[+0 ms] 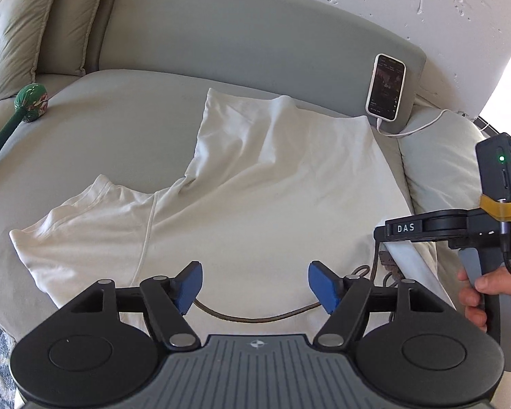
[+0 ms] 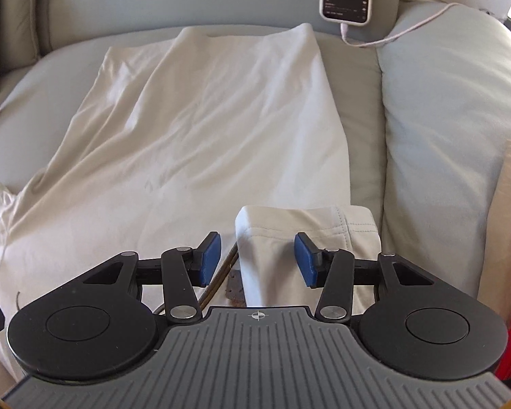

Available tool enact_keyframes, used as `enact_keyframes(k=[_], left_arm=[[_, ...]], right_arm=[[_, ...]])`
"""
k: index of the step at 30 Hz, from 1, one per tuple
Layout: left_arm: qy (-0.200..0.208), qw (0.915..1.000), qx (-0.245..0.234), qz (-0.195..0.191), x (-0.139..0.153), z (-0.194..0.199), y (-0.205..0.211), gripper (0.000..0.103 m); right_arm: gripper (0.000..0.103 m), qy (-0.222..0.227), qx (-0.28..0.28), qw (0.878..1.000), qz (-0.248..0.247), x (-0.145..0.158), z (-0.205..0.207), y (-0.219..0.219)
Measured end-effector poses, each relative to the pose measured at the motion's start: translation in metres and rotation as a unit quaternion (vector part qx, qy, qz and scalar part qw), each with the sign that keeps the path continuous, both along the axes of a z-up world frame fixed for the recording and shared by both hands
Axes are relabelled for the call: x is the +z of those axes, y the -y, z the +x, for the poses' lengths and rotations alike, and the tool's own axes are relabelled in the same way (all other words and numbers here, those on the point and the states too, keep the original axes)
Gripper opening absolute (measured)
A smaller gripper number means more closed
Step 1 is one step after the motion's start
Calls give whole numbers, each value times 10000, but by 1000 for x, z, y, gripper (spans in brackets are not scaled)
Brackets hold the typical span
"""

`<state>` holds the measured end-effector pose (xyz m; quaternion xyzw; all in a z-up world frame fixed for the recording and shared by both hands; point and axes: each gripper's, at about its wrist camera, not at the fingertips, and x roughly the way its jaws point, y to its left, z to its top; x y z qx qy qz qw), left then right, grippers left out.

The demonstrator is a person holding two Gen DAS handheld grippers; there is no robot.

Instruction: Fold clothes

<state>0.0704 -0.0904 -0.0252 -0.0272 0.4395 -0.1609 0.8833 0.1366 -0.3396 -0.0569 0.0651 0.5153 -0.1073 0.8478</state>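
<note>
Right tongs (image 1: 380,235) bear the label "DAS" above the white shirt (image 1: 255,187).

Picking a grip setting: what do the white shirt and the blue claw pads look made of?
Shirt: likely soft matte cotton knit, going by its gentle wrinkles and stitched seam. Pads: apparently smooth matte rubber or plastic; the look leaves it open.

Black linkage arms; blue fingers (image 1: 187,288); ribbed grey housing; silver pivot screws.
</note>
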Motion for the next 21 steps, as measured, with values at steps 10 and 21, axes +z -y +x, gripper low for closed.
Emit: enact_keyframes(k=[10, 21], left_arm=[[-146, 9989, -6, -449, 5, -15, -11, 68], [-720, 9910, -807, -788, -10, -40, 33, 69]], right_arm=[[1, 1001, -689, 9879, -966, 56, -71, 23], [0, 1569, -3080, 9347, -830, 70, -190, 115]])
